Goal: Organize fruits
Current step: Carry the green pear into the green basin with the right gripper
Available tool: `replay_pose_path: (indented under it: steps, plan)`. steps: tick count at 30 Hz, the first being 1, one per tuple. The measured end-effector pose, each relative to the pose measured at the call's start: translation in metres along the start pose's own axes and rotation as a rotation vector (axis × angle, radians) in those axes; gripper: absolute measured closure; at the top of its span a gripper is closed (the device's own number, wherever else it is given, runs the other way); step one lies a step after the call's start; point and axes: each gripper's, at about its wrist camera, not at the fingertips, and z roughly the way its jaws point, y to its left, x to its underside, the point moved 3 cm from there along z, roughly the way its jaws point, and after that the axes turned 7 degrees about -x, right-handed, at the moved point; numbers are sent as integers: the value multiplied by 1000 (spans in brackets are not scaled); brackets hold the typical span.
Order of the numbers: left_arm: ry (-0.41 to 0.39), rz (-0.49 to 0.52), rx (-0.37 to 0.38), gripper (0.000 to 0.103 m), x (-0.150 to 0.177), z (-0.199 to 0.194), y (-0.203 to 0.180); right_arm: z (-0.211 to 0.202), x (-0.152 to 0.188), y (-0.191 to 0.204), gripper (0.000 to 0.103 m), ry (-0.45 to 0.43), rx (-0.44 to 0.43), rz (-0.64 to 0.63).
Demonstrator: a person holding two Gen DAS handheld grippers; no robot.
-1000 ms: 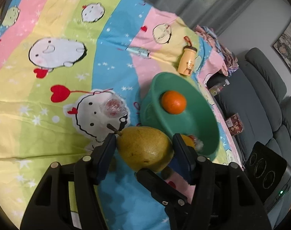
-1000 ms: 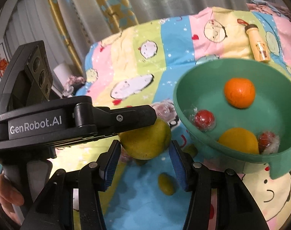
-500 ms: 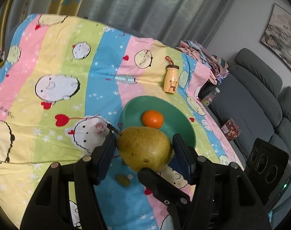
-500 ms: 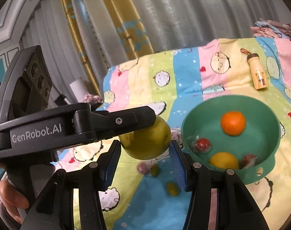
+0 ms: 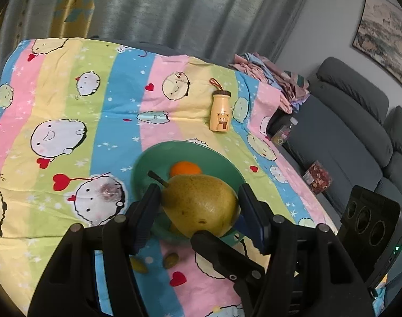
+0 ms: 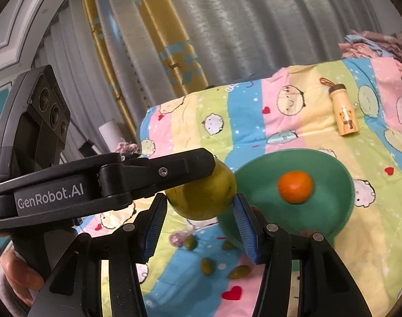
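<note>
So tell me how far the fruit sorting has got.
Done: an orange sits in the green bowl. In hand: both the left gripper and the right gripper are clamped on the pear. Left: small green fruits lie on the sheet.

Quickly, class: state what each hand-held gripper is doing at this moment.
Left hand-held gripper: closed on the pear.
Right hand-held gripper: closed on the same pear, gripping it from the other direction.

Speckled yellow-green pear [image 5: 201, 206] on its side, stem left, above green bowl [image 5: 153, 163] holding an orange [image 5: 185, 168].
</note>
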Motion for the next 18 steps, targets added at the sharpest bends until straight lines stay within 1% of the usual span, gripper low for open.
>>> replay_pose_path:
  steps: [5,13,18]
  plan:
    - [28,29,-35,42,0,16,-12,-1,1,-23,49,1,-21,56]
    - [73,62,-60,42,2,40,-20,5,4,-48,49,31,-31,112]
    - [100,45,-66,42,5,53,-16,13,7,-59,49,61,-31,146]
